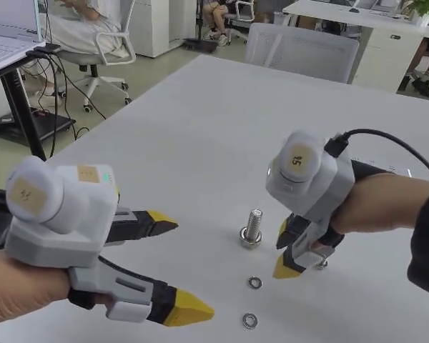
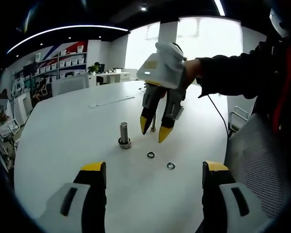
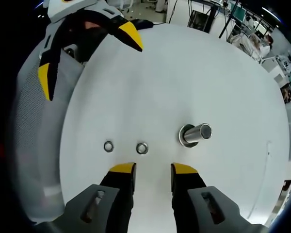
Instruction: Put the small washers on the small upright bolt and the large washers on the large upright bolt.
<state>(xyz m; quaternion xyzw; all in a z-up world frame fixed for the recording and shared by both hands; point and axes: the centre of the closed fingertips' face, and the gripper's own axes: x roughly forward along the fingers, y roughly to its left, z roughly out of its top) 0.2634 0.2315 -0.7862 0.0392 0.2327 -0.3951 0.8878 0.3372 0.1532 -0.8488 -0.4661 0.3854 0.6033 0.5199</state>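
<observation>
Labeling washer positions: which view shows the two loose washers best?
Right gripper view: both loose washers sit unobstructed, seen from above, holes clear. Head view shows them small near its bottom edge; left gripper view shows them tiny and oblique.

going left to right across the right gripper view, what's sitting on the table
first washer -> second washer -> upright bolt
</observation>
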